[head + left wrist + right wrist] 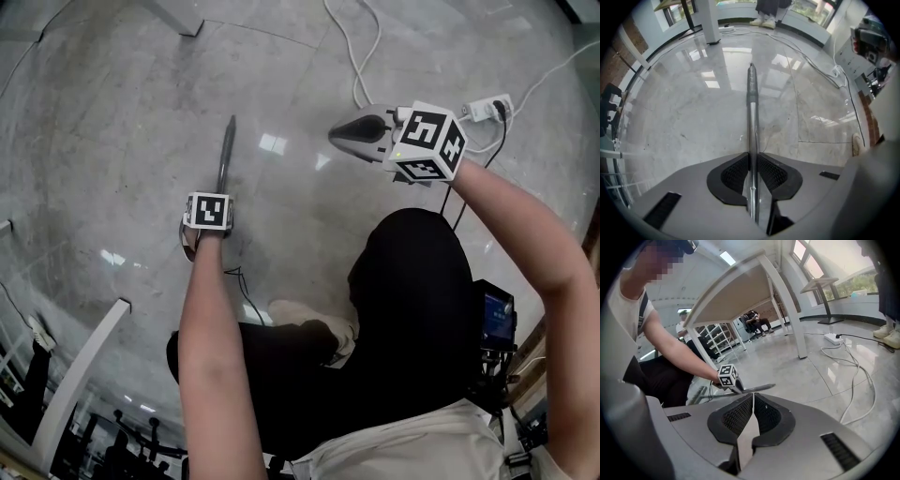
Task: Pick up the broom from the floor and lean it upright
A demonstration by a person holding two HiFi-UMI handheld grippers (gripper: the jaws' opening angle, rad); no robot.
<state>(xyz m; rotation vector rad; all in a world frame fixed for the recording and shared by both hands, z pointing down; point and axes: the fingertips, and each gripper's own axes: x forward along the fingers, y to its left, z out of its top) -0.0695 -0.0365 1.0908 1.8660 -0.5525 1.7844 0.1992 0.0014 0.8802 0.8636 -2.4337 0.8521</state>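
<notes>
Left claw (752, 157) points straight down at the floor and is pinching the broom (751, 108) by its metal handle. Both black pads sit flush on the tube, which runs dead centre between them. The broom lies flat on the grey marble floor (112, 112) with the dark handle tip (751, 71) pointing away from the person, and the grip point is well back from that tip. Seen from the right claw's side, a fuzzy strip (699, 393) low by the person's leg looks like the bristle end, but it's too blurred to be sure. Left arm (211, 337) is stretched straight down to the handle, with the marker cube (208, 210) on top facing up. Right claw (752, 399) is pressed together at the tips with nothing in it. It is held up off the floor on the person's right, angled down and aimed toward the left claw, well apart from the broom. The person is crouched, in black trousers (412, 309), with a light shoe (309, 319) just beside the left arm. Further out, white cables (361, 56) snake across the floor to a power strip (487, 108) beyond the right claw. A white table (740, 287) stands beyond the left arm, a white post base (711, 28) sits past the handle tip, and somebody else's shoes (764, 21) are near the far wall.
</notes>
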